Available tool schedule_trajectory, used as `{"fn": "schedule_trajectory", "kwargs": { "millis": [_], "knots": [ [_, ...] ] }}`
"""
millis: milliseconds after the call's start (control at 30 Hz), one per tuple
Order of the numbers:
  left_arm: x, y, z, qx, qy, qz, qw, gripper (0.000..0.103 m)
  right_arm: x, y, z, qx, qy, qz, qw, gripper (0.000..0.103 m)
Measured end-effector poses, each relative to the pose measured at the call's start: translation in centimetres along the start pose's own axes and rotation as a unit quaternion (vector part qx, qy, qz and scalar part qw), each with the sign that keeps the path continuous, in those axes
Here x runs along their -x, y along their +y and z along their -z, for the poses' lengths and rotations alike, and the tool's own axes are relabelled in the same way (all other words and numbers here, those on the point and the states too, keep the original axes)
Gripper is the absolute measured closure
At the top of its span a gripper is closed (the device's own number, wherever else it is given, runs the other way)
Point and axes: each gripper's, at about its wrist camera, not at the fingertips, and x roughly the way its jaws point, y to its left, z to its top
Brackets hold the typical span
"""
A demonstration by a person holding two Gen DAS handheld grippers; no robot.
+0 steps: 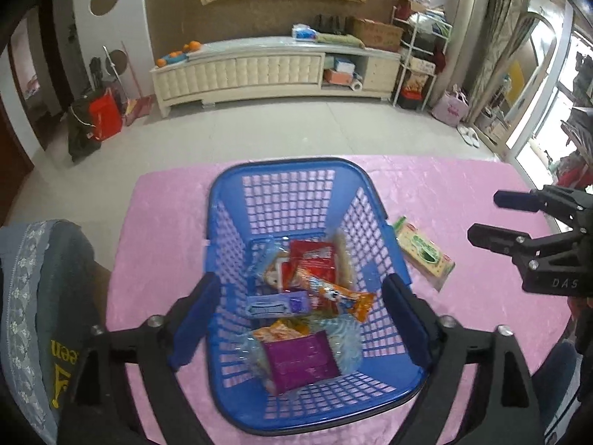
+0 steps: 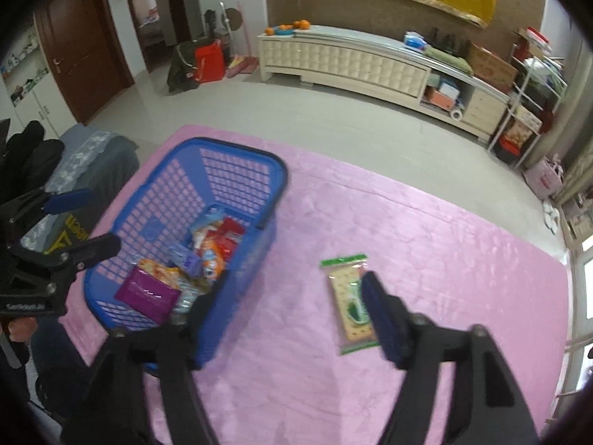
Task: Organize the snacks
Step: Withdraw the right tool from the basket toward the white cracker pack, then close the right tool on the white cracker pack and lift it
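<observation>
Right claw (image 2: pixel 296 304) spread wide, empty — hovering over the pink surface (image 2: pixel 463 244) with its right finger overlapping the near edge of the green-trimmed cracker packet (image 2: pixel 346 296). In this view its left finger sits against the near corner of the blue basket (image 2: pixel 185 170); can't tell if it touches. The packet lies flat on the surface, just outside the basket's right wall, apparently the last snack not yet in.

Left claw (image 1: pixel 296 315) also released, empty, fingers straddling the basket above the purple packet (image 1: pixel 302 361) and the orange wrapper (image 1: pixel 335 294). The other snacks are piled on the basket floor.

Risks from here:
- The packet is thin and flat on soft cloth. A shallow descent probably skates over it or pinches the cloth instead of the wrapper.
- The wrapper looks slick, so an edge-only grip could let it slip out before it clears the rim.
- The right claw's left finger is close to the basket corner. Coming down as-is could hit the rim and shove the light basket, more likely since the left claw isn't bracing it.
- Both claws work the same small zone — collision possible if the right one swings over the basket while the left hovers there.
</observation>
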Motion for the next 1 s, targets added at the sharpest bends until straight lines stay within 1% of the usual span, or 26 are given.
{"fn": "schedule_trajectory", "kwargs": {
  "millis": [33,67,167,233,333,433,600,800,900,1000],
  "knots": [
    [-0.4,-0.3,-0.1,0.001,0.006,0.004,1.0,0.011,-0.3,-0.3,0.1,0.003,0.004,0.01,1.0,0.017],
    [-0.9,-0.5,-0.2,0.002,0.014,0.008,0.9999,0.01,-0.5,-0.4,0.1,0.007,0.007,0.013,1.0,0.017],
    [-2.2,-0.9,-0.5,0.006,0.027,0.007,0.9996,0.0,-1.5,-1.1,0.4,0.009,0.017,0.013,1.0,0.014],
    [-2.9,-1.2,-0.7,0.006,0.032,0.001,0.9995,0.0,-2.5,-1.8,0.5,0.006,0.029,0.013,0.999,0.013],
    [-3.8,-1.5,-0.9,0.005,0.043,0.0,0.999,0.0,-3.8,-3.1,0.9,0.0,0.048,0.007,0.999,0.013],
    [-4.8,-1.9,-1.3,0.0,0.052,-0.004,0.9986,0.0,-5.1,-3.9,1.5,-0.006,0.059,0.002,0.998,0.013],
    [-7.1,-1.9,-1.5,0.016,0.078,0.01,0.9968,0.0,-7.6,-4.7,2.5,-0.008,0.081,-0.012,0.997,0.013],
    [-9.5,-2.0,-1.3,0.02,0.101,0.01,0.9946,0.0,-12.1,-5.6,3.4,-0.009,0.119,-0.031,0.992,0.013],
    [-10.1,-2.0,-1.4,0.017,0.107,0.007,0.9941,0.0,-13.6,-5.9,4.0,-0.005,0.116,-0.02,0.993,0.013],
    [-10.8,-1.7,-1.8,0.021,0.11,0.004,0.9937,0.0,-15.1,-6.2,4.4,-0.003,0.128,-0.024,0.991,0.013]
  ]
}}
